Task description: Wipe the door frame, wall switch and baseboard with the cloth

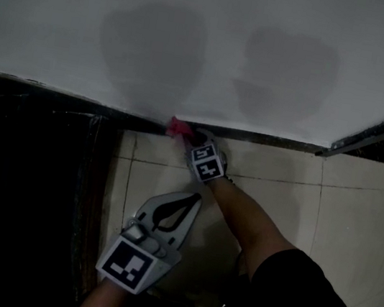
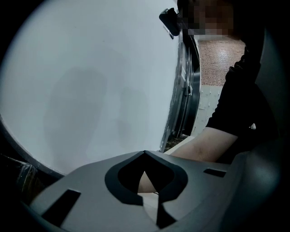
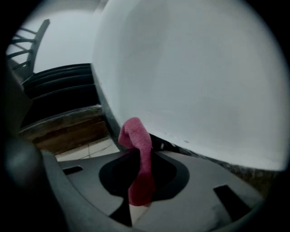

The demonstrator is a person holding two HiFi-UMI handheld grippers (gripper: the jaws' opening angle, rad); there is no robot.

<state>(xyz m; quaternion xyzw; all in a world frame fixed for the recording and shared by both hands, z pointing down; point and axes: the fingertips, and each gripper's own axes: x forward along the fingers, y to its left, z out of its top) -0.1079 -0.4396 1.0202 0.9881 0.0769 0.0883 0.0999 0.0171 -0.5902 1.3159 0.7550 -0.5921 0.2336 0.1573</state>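
Observation:
A pink cloth is bunched against the dark baseboard where the white wall meets the tiled floor. My right gripper is shut on it, tips at the baseboard. In the right gripper view the cloth sticks up from between the jaws of the right gripper, beside the baseboard. My left gripper hovers over the floor tiles behind the right one, shut and empty. In the left gripper view the left gripper points at the wall.
A black stepped area fills the left side, seen as dark steps in the right gripper view. A dark metal frame runs up at the wall's right end. A metal rail crosses the far right. Pale floor tiles spread rightward.

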